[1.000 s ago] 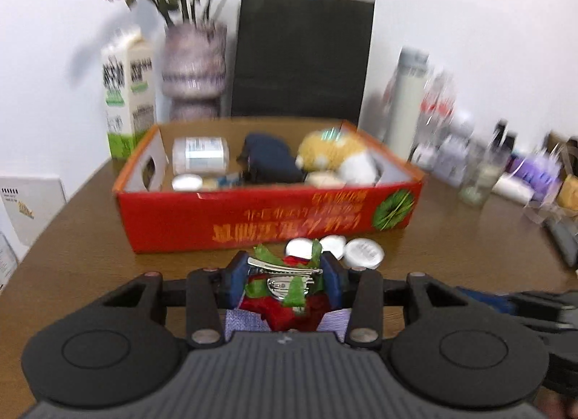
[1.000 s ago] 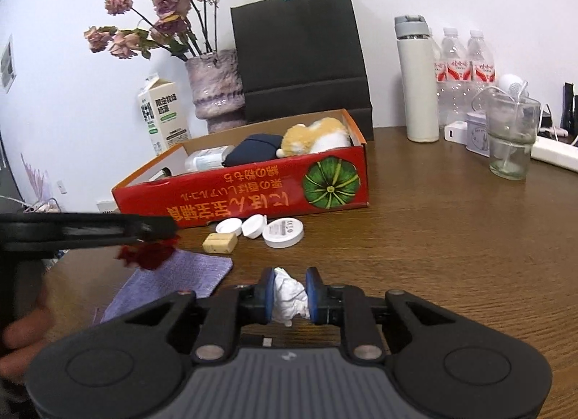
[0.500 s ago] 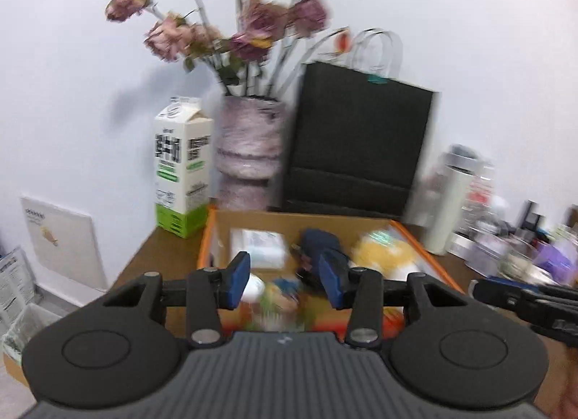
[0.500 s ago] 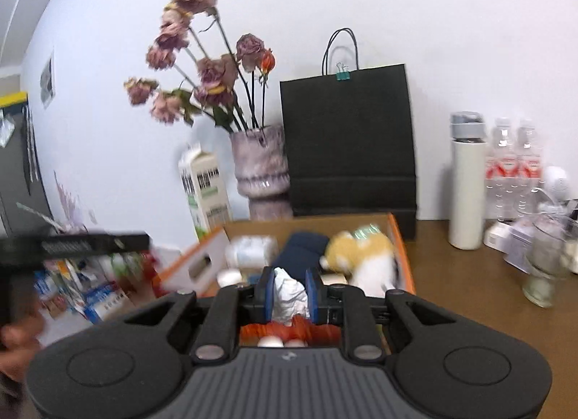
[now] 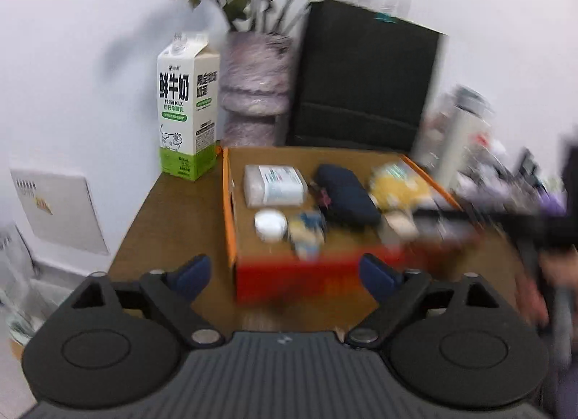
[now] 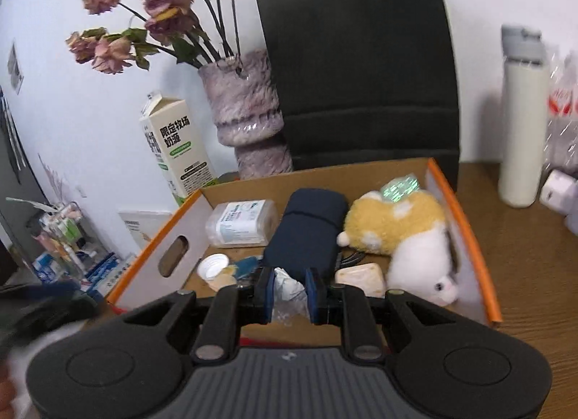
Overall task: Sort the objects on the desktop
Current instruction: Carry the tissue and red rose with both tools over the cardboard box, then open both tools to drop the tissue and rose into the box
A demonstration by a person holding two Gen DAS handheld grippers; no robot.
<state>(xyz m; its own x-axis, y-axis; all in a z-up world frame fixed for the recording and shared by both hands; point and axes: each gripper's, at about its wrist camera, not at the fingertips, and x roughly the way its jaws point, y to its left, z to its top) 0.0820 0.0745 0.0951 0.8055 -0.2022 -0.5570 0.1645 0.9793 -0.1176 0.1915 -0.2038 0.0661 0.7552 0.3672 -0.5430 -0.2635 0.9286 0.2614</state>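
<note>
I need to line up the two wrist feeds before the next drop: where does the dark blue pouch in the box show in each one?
Left wrist: dark blue pouch right of centre, in the box between the clear pack and yellow plush.
Right wrist: pouch at centre, just above the right gripper, shut on crumpled tissue.
Shared landmark: milk carton, left of the box.

R gripper (image 6: pixel 290 296) pinches crumpled white wad (image 6: pixel 287 290) over cardboard box (image 6: pixel 466 234) near edge; inside box: plush toy (image 6: pixel 397 234), navy pouch (image 6: pixel 307 227), plastic container (image 6: pixel 242 222).
</note>
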